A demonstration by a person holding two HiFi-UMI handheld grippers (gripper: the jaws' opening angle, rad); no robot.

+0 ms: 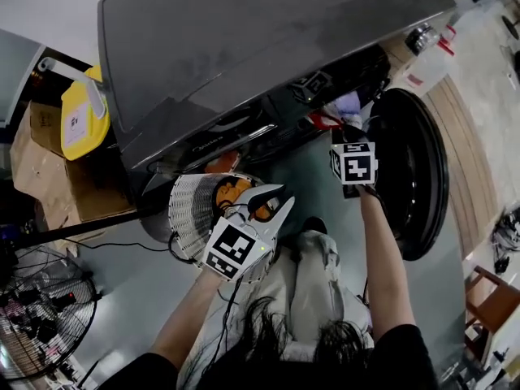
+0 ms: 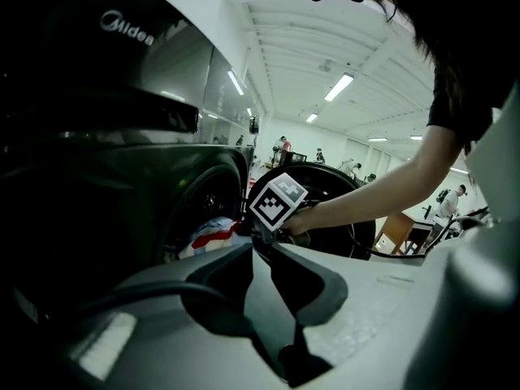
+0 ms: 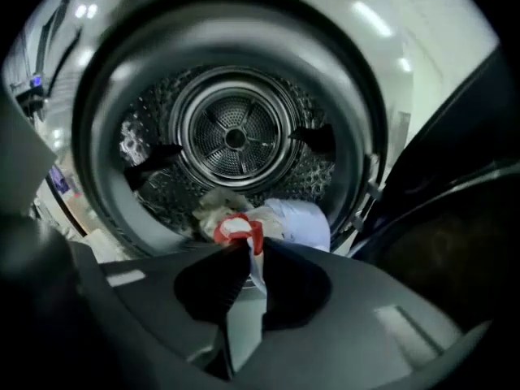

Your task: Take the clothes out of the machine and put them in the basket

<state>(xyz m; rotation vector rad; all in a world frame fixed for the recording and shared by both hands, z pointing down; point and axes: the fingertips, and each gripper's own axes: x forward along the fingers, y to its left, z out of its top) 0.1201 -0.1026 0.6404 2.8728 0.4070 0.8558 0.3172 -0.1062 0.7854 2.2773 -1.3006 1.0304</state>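
Right tongs (image 3: 253,246) are closed on a fold of the clothes (image 3: 296,218) — a pale strip of fabric runs down between the jaws, with a red-edged bit (image 3: 236,227) bunched just above the tips. Left tongs (image 1: 284,195) stand apart with nothing between them, close by the rim of the white basket (image 1: 183,210), which sits on the floor just beside the machine (image 1: 244,47) and has something orange in it. The clothes lie in a small heap at the front lip of the drum (image 3: 236,136): pale blue, white and red pieces, tangled together. Judgement: light, limp stuff, not slippery, nothing breakable. A pinch on any thick fold should hold, but a pull on one piece may drag its neighbours along or trail a loose end over the seal, so a bunched middle looks a better hold than an edge. Can't tell whether they are damp. The round door (image 1: 414,177) stands fully open at the right. Writing: a silver "Midea" badge (image 2: 126,27) on the machine's upper front. The yellow jug (image 1: 81,112) beyond the machine carries a label too small to read — same for the red-labelled bottles (image 1: 426,67) further off.
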